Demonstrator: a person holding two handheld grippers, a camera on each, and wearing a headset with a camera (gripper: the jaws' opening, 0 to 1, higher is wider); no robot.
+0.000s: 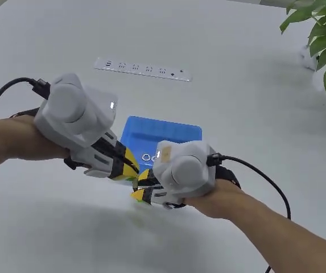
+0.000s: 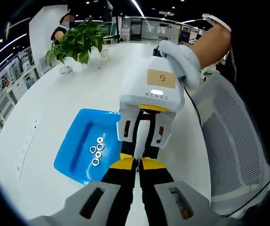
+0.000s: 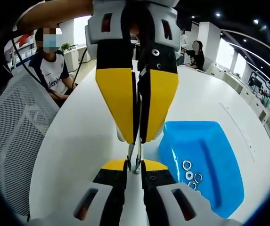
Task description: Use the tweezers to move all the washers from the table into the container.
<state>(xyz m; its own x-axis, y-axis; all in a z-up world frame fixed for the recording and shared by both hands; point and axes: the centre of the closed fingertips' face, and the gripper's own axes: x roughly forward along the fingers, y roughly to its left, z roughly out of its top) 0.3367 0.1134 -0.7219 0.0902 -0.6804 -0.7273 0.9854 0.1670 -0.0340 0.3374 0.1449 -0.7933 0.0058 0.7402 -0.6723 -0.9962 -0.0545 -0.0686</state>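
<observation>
The left gripper rises from the bottom centre of its own view with its yellow-tipped jaws drawn together, leaving a hairline seam between them. In the right gripper view those same jaws come down from the top centre of the frame, and a pair of slim metal tweezers is pinched in the seam, its thin end poking out below the yellow tips. That end reaches into the narrow gap between the jaws of the right gripper, which rise from the bottom centre of the frame almost closed; whether they press on the tweezers cannot be told. In the head view the two grippers meet tip to tip just below the middle of the frame, the left gripper coming in from the left and the right gripper from the lower right. A shallow blue plastic tray lies on the white table just beyond the meeting jaws, at the lower right of the right gripper view. Several small metal ring washers lie clustered inside it, near its close end. A white power strip lies farther up the head view, well apart from the tray, and a green leafy plant stands at the upper right corner. A grey mesh chair back fills the left side of the right gripper view.
</observation>
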